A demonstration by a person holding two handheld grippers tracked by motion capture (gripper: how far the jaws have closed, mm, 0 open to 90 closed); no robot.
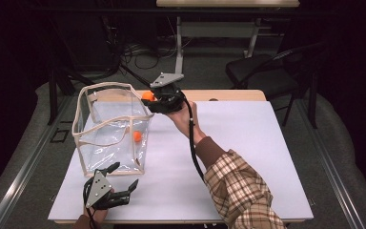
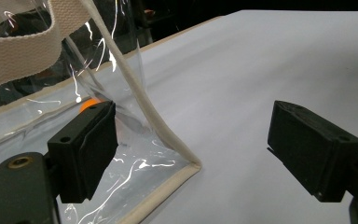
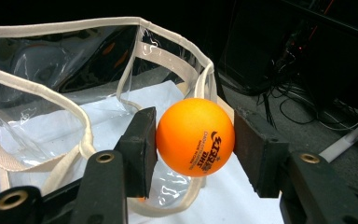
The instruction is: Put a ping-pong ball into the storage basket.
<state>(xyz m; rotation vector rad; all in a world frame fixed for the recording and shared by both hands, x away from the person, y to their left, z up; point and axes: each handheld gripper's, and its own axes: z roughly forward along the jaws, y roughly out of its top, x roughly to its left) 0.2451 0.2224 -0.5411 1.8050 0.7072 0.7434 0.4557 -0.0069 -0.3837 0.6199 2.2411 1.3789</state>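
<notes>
Gripped orange ball (image 3: 196, 136) above clear bag (image 3: 51, 60)

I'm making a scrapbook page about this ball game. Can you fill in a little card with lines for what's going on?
Held ball: orange ball, pinched in the right gripper, above the bag's rim
Bag: clear bag with cream trim, standing open on the white table
Inside bag: second orange ball
Left gripper: jaws open, by the bag's bottom corner, holding nothing
Likely next: drop the held ball in
</notes>
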